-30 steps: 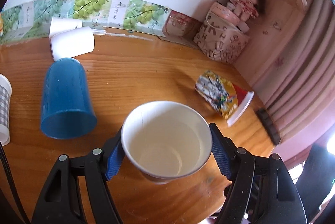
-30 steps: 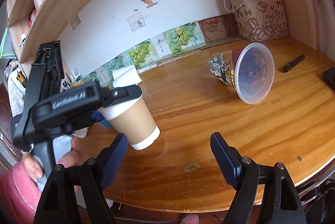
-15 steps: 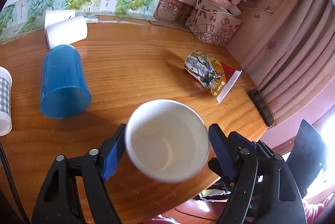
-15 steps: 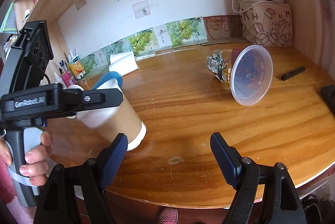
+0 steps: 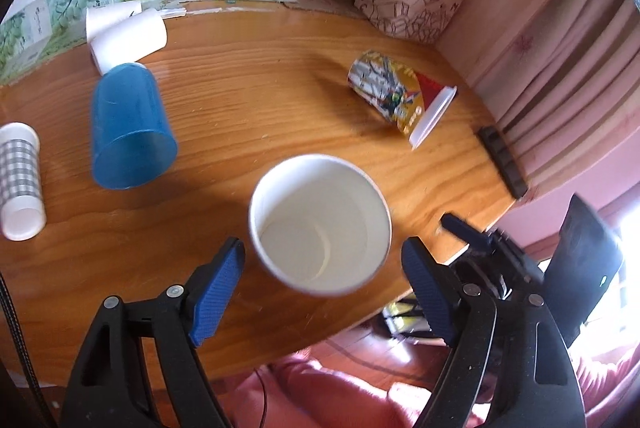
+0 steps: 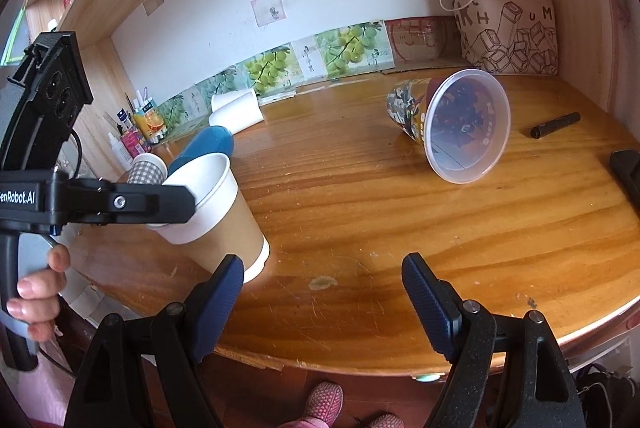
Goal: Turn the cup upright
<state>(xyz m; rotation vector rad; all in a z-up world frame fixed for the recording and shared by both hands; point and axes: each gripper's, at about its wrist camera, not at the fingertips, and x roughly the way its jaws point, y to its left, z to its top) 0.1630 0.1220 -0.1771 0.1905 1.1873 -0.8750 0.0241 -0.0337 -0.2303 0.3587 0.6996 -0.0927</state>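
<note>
A brown paper cup with a white rim (image 5: 320, 224) stands mouth up on the wooden table (image 5: 248, 100), leaning a little; it also shows in the right wrist view (image 6: 224, 216). My left gripper (image 5: 324, 288) is open, its blue pads apart on either side of the cup and not touching it. In the right wrist view the left gripper's black finger (image 6: 120, 204) crosses the cup's rim. My right gripper (image 6: 322, 292) is open and empty near the table's front edge.
A blue cup (image 5: 128, 128), a white cup (image 5: 124, 36), a checked cup (image 5: 20, 180) and a printed plastic cup (image 6: 452, 124) lie on their sides. A patterned bag (image 6: 508, 28) stands at the back right. A black marker (image 6: 554, 124) lies at the right.
My left gripper has opened and let go of the paper cup, which now rests on the table. The gripper has drawn back a little. My right gripper has stayed open.
</note>
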